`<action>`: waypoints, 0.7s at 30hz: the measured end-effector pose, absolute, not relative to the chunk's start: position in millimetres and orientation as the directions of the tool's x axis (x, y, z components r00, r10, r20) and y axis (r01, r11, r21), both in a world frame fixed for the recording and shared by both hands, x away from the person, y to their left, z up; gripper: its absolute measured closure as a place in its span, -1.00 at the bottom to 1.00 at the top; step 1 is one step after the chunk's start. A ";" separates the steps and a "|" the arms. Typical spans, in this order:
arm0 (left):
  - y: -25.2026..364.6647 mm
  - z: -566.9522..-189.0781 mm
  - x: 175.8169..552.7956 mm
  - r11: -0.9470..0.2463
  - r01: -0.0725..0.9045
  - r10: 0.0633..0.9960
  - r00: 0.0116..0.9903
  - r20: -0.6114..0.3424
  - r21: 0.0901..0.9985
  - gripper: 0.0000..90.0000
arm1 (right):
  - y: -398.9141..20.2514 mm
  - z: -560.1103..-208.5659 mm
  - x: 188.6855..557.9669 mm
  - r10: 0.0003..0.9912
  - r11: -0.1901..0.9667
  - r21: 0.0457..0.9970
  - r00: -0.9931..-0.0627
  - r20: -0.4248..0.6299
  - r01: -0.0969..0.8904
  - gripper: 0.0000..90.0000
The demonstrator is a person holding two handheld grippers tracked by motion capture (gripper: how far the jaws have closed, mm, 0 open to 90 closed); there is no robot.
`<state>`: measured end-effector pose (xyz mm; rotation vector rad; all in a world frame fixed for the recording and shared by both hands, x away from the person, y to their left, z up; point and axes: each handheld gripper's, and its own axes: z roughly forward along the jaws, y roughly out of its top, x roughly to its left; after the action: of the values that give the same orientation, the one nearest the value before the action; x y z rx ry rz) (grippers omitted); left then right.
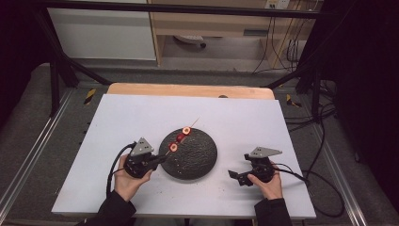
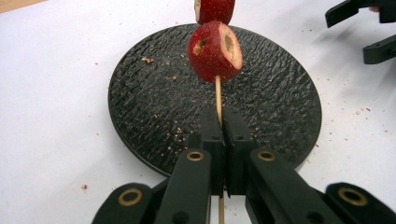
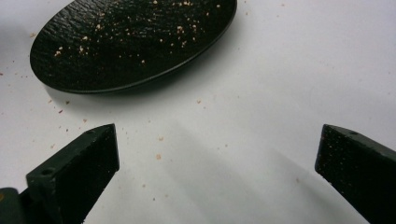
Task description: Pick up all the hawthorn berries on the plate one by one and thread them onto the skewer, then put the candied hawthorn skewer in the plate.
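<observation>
A thin wooden skewer (image 2: 217, 95) carries red strawberry pieces (image 2: 215, 50) and slants up over a round black textured plate (image 2: 154, 112). My left gripper (image 2: 222, 122) is shut on the skewer's lower end. From above, that left gripper (image 1: 160, 160) sits at the plate's (image 1: 197, 160) left rim, and three strawberry pieces (image 1: 180, 137) line the skewer (image 1: 194, 122). My right gripper (image 1: 236, 176) rests low over the white table to the right of the plate, jaws wide open with nothing between them (image 3: 217, 154). Its jaws point toward the plate (image 3: 130, 42).
A white sheet (image 1: 141, 117) covers the table, with a wooden edge (image 1: 188, 89) at the back. Small reddish crumbs (image 3: 159, 156) dot the sheet and the plate. Cables (image 1: 324, 188) trail off to the right. Shelving and a dark frame stand beyond the table.
</observation>
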<state>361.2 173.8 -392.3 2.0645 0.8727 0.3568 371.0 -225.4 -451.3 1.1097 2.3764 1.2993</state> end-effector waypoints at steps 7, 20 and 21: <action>168.8 -386.7 370.3 -0.419 0.472 0.694 0.717 -0.062 0.776 0.95 | -232.7 -452.7 365.5 0.708 0.316 0.792 -0.685 0.170 0.523 -0.99; 142.0 -385.8 389.9 -0.474 0.502 0.683 0.728 -0.058 0.723 0.95 | -237.6 -454.8 362.5 0.717 0.305 0.790 -0.674 0.178 0.532 -0.99; 139.7 -387.0 390.8 -0.478 0.503 0.683 0.728 -0.056 0.720 0.95 | -237.8 -454.7 362.5 0.717 0.306 0.790 -0.675 0.177 0.532 -0.99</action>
<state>390.8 139.7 -387.0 2.1803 0.8921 0.3079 362.5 -237.8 -454.7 1.1481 2.3621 1.3033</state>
